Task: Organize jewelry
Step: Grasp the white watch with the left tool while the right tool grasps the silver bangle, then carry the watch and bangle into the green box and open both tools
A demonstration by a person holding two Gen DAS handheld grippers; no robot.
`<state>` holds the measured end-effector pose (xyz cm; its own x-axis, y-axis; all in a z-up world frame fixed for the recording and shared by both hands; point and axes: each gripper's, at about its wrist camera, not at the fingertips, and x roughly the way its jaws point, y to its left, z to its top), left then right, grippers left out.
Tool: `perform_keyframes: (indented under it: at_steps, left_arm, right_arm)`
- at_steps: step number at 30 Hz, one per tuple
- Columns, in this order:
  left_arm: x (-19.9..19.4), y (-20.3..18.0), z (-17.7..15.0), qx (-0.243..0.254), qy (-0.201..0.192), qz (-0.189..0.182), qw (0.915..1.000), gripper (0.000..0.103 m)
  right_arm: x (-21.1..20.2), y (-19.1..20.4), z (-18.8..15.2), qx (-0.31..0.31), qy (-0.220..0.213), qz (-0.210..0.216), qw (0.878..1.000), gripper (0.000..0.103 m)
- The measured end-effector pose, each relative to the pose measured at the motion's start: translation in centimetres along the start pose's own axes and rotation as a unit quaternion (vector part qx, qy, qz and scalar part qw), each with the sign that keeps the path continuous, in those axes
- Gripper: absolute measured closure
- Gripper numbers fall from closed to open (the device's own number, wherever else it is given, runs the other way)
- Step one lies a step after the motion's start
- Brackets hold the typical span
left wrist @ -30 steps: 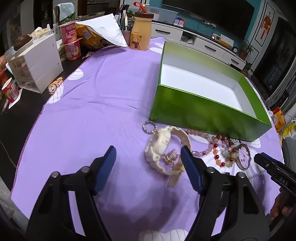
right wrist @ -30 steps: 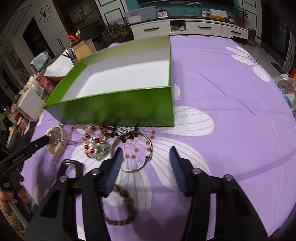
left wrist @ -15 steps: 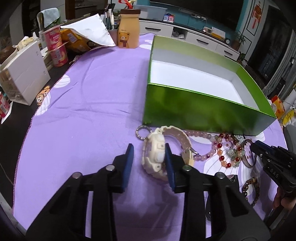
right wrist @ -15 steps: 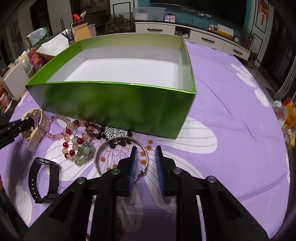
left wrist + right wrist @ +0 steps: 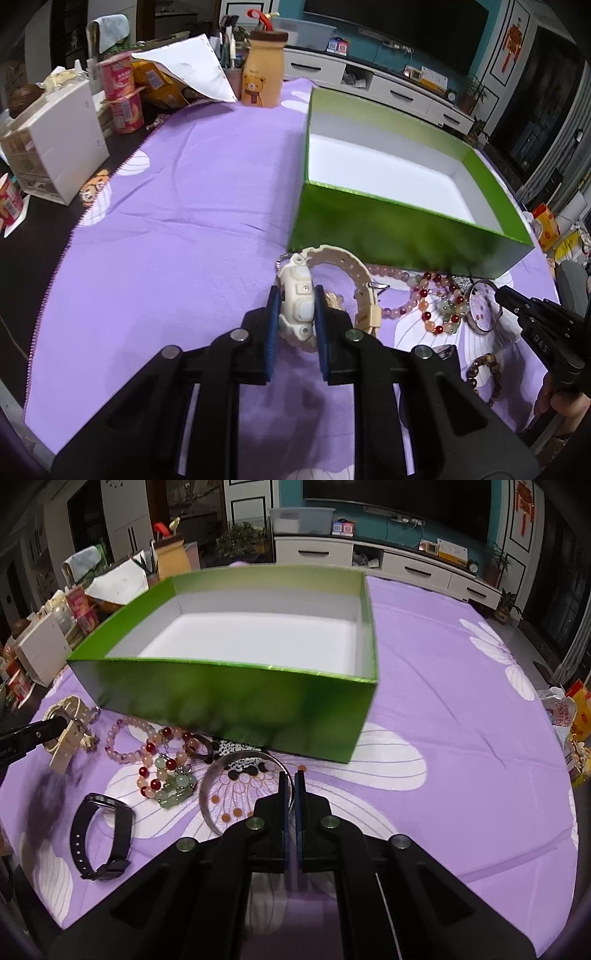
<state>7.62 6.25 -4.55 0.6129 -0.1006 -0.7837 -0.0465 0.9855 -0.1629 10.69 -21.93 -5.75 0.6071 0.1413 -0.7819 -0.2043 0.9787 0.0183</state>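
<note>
Purple cloth (image 5: 184, 229): left gripper (image 5: 297, 314) jaws closing on cream watch (image 5: 301, 306).

Overhead indoor light is falling evenly on the purple cloth (image 5: 192, 236); the room behind is staying dim. The green box (image 5: 229, 698) front wall is showing soft sheen and slight blur. Soft shadows are pooling under the tongs. Fisheye bending is curving both views' edges, and corners are vignetting to black.

Black plastic left gripper (image 5: 297, 314), blue pads (image 5: 272, 325), round silver screws, matching right gripper (image 5: 291, 794)
</note>
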Motion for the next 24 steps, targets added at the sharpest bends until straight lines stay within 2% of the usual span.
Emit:
perform_keyframes:
  at_steps: [5, 14, 24]
  left_arm:
    - [-2.1, 0.6, 0.5, -0.004, -0.02, 0.0, 0.9998, 0.086]
    - [-4.6, -0.1, 3.2, 0.005, -0.058, -0.002, 0.9983, 0.086]
    - [-3.5, -3.4, 7.4, 0.034, -0.075, -0.008, 0.9965, 0.086]
  right_arm:
    - [-2.5, -0.1, 0.2, -0.006, -0.03, -0.009, 1.0, 0.1]
    - [-6.0, -1.2, 2.7, 0.003, -0.088, -0.005, 0.996, 0.1]
    - [-5.4, -1.8, 6.1, 0.014, -0.113, -0.003, 0.993, 0.1]
